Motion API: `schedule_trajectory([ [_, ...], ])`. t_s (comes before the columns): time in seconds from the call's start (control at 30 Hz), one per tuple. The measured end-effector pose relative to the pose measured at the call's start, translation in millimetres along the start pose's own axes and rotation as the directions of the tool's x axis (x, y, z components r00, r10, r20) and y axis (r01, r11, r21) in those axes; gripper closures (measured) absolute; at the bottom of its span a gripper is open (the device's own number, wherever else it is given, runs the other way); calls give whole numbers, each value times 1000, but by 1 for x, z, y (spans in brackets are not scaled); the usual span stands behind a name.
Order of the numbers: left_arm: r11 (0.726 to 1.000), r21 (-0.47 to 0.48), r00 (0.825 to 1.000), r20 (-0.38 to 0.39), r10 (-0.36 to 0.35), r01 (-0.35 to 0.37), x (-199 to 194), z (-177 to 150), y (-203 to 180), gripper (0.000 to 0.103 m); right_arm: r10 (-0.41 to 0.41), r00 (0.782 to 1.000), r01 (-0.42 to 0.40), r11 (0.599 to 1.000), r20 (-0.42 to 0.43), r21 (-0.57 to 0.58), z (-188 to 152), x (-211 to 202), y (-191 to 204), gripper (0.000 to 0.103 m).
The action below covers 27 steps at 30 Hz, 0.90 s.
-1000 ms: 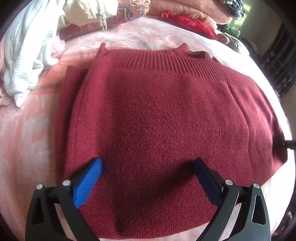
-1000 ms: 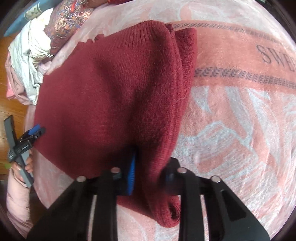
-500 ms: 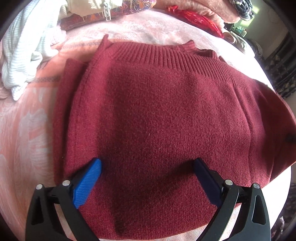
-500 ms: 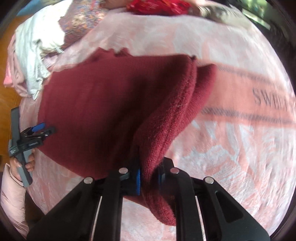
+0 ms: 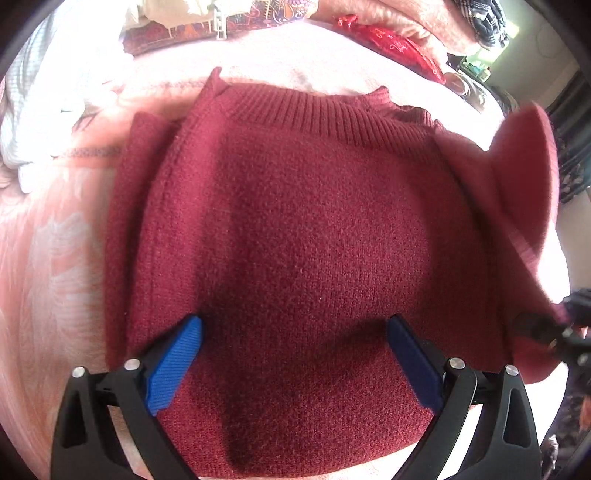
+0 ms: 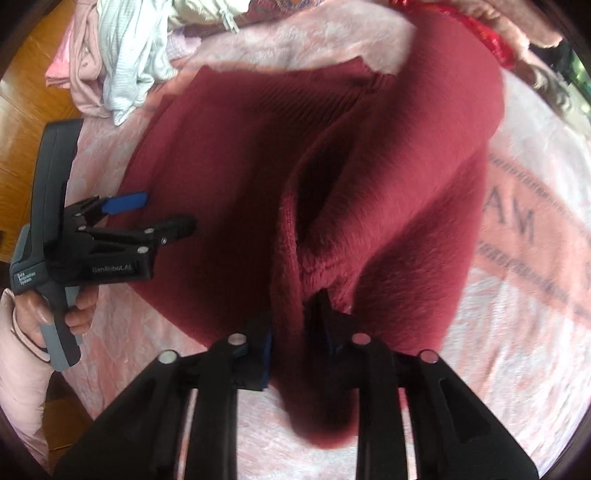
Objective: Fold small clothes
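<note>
A dark red knit sweater (image 5: 295,229) lies on a pink blanket (image 5: 48,258), ribbed hem at the far side. My left gripper (image 5: 293,332) is open and hovers over the sweater's near part, holding nothing; it also shows in the right wrist view (image 6: 159,210). My right gripper (image 6: 295,317) is shut on the sweater's right edge (image 6: 388,184) and holds it lifted above the blanket. That raised flap shows at the right of the left wrist view (image 5: 517,177), with the right gripper (image 5: 561,332) below it.
A heap of white and pink clothes (image 6: 122,55) lies at the blanket's far left, next to a patterned cloth (image 5: 258,18). A red item (image 5: 391,40) lies at the far right. Wooden floor (image 6: 22,103) shows beyond the blanket's left edge.
My right gripper has closed on the sweater's right edge and lifted it up and inward over the sweater. My left gripper has stayed open above the near part.
</note>
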<state>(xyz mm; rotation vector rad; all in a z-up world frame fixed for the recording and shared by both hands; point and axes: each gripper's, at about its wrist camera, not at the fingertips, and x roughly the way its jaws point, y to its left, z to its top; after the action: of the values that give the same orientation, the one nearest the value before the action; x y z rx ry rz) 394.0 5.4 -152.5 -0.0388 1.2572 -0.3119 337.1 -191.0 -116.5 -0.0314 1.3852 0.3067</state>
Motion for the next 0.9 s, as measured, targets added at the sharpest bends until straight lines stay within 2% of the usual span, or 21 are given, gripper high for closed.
schedule_trajectory([
  [0.07,1000,-2,1000,0,5,-5,0,0,-1,4,54,999,-54,998,1,19,-2,1,-4,62],
  [0.2,1000,-12,1000,0,8,-8,0,1,-1,4,193,980,-195,980,51,33,-11,-20,-14,59],
  [0.3,999,-41,1000,2,-7,7,-3,4,-1,4,240,968,-244,968,79,52,-22,-41,-26,53],
  [0.37,994,-99,999,7,-47,47,-11,8,3,4,228,970,-234,970,90,62,-31,-52,-35,53],
  [0.43,979,-166,993,18,-116,118,-21,11,4,7,183,978,-191,978,99,79,-41,-58,-44,53],
  [0.5,967,-181,983,33,-179,182,-29,15,-5,8,148,983,-158,982,105,101,-48,-58,-58,53],
  [0.7,980,-36,981,15,-193,194,-21,29,-79,8,109,990,-125,975,93,183,-66,-44,-94,52],
  [0.9,971,-83,973,-33,-227,223,9,48,-104,8,109,990,-126,969,86,215,-90,-34,-129,52],
])
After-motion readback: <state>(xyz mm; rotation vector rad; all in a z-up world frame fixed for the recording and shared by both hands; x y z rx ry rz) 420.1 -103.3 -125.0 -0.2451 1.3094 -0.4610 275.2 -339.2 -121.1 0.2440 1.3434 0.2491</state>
